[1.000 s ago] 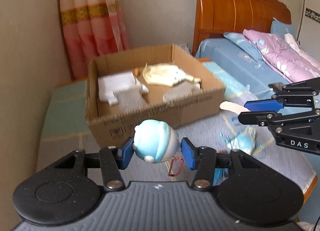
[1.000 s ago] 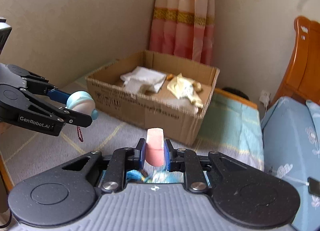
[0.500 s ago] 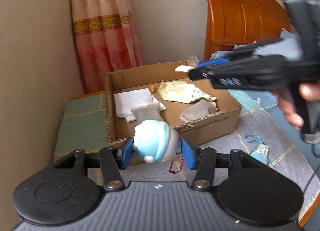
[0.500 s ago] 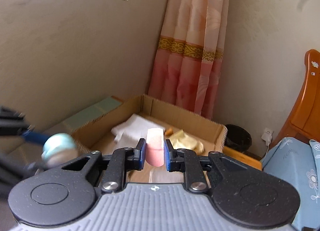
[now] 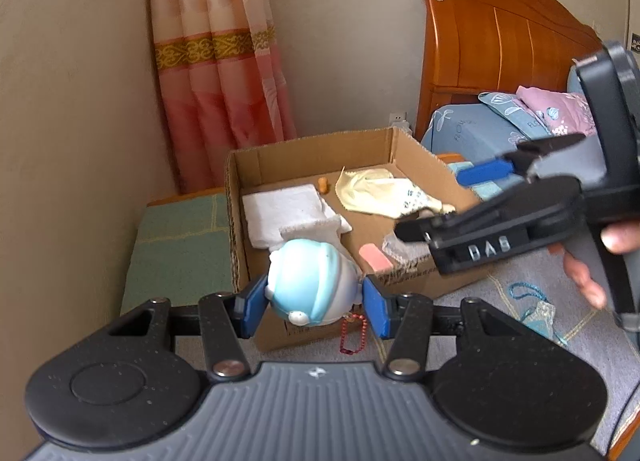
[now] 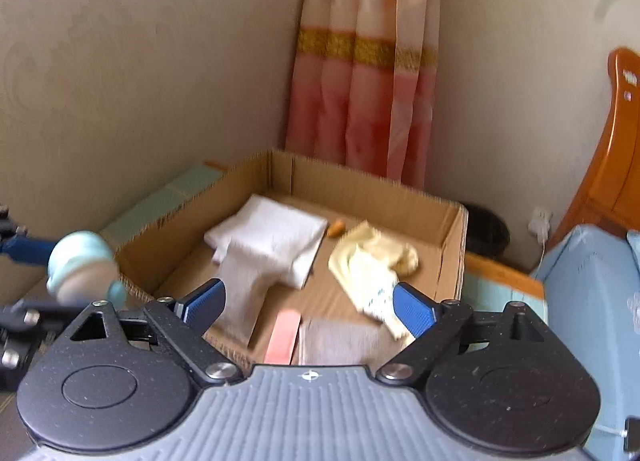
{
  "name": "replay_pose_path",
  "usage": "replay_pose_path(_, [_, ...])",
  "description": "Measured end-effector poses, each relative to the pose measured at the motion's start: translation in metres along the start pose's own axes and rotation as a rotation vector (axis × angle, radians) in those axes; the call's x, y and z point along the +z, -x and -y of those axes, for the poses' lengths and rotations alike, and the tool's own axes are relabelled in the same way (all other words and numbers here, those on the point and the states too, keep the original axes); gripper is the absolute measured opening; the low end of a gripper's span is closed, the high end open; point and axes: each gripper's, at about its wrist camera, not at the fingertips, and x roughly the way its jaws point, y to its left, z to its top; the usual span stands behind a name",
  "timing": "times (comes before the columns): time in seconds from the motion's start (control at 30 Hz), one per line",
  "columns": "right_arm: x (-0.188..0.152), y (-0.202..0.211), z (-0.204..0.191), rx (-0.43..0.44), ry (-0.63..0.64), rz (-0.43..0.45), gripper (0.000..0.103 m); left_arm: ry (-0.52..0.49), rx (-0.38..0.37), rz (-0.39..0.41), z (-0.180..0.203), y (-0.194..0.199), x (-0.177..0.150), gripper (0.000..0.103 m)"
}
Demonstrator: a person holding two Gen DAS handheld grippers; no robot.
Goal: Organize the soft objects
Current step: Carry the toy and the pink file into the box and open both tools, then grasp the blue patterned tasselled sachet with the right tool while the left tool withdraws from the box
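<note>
Right gripper [image 6: 306, 307] spread wide above the cardboard box [image 6: 454, 237], pink sponge [image 6: 283, 336] lying inside, lower centre. Left gripper [image 5: 314, 307] clamped on the blue plush toy [image 5: 310, 283], just short of the box rim. Next: carry over, release.

1. The right gripper [image 6: 306, 307], clamped on the pink sponge [image 6: 283, 336] half a second ago, now has its jaws spread wide.
2. The pink sponge has left the jaws and lies inside the cardboard box [image 6: 454, 245], by its near wall, beside a grey cloth [image 6: 344, 341].
3. The right gripper has drawn back from above the cardboard box's middle to above its near wall.
</note>
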Motion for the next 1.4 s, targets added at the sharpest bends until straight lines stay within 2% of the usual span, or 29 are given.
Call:
replay_pose_path(0.13, [-0.002, 0.002, 0.003, -0.008, -0.040, -0.051, 0.098, -0.020, -0.004, 0.004, 0.000, -0.006, 0.014, 0.051])
replay_pose_path(0.23, [-0.001, 0.006, 0.004, -0.018, -0.058, -0.056, 0.101, -0.036, -0.007, 0.002, -0.001, -0.015, 0.029, 0.051])
replay_pose_path(0.57, [-0.013, 0.017, 0.020, -0.071, -0.135, -0.064, 0.103, -0.070, -0.027, -0.029, 0.013, -0.077, 0.088, 0.053])
replay_pose_path(0.6, [-0.015, 0.017, 0.022, -0.069, -0.148, -0.069, 0.103, -0.069, -0.034, -0.026, 0.015, -0.084, 0.092, 0.062])
replay_pose_path(0.63, [-0.017, 0.017, 0.025, -0.071, -0.159, -0.075, 0.103, -0.066, -0.036, -0.023, 0.018, -0.090, 0.095, 0.081])
replay_pose_path(0.7, [-0.020, 0.017, 0.028, -0.085, -0.162, -0.084, 0.103, -0.067, -0.005, -0.002, 0.023, -0.096, 0.098, 0.100])
replay_pose_path(0.77, [-0.022, 0.017, 0.028, -0.089, -0.152, -0.092, 0.103, -0.071, 0.008, 0.023, 0.026, -0.093, 0.095, 0.100])
replay_pose_path(0.9, [-0.026, 0.021, 0.027, -0.084, -0.140, -0.092, 0.103, -0.028, -0.018, 0.001, 0.021, -0.084, 0.089, 0.100])
replay_pose_path(1.07, [-0.029, 0.031, 0.024, -0.074, -0.151, -0.089, 0.103, -0.019, 0.026, 0.001, 0.019, -0.059, 0.080, 0.100])
replay_pose_path(1.4, [-0.044, 0.061, 0.013, -0.117, -0.170, -0.080, 0.103, 0.015, 0.057, 0.029, 0.023, -0.006, 0.047, 0.101])
